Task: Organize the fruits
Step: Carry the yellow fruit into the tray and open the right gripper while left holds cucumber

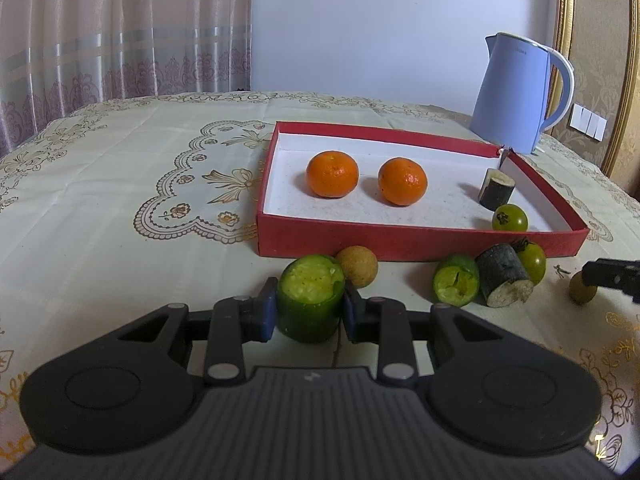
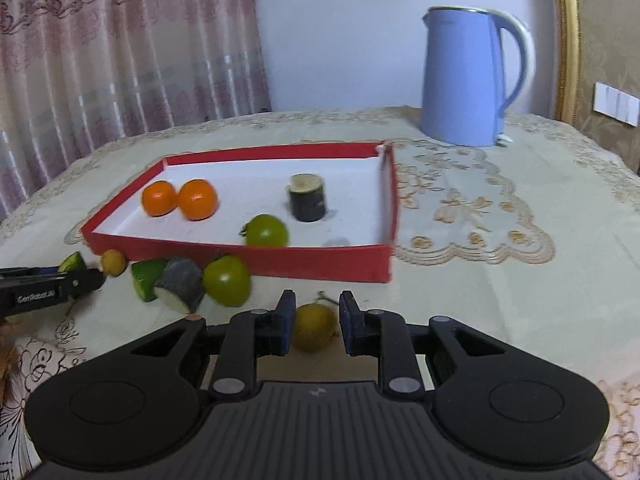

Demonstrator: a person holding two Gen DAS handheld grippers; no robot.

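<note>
A red tray [image 1: 400, 240] holds two oranges [image 1: 332, 174] [image 1: 403, 181], a dark cane piece [image 1: 495, 190] and a green tomato [image 1: 509, 218]. My left gripper [image 1: 309, 312] is shut on a green cucumber chunk [image 1: 310, 304] on the table in front of the tray. Beside it lie a tan longan [image 1: 357, 266], a second cucumber chunk [image 1: 456, 284], a cane piece [image 1: 504, 280] and a green tomato [image 1: 532, 262]. My right gripper [image 2: 316, 320] is open around a yellowish longan [image 2: 314, 326]; the left pad touches it, the right pad stands apart.
A blue kettle [image 1: 516, 92] stands behind the tray's far right corner. An embroidered cloth [image 1: 140, 168] covers the table. Curtains hang behind at the left. A gold frame and a wall switch [image 2: 616, 102] are at the right.
</note>
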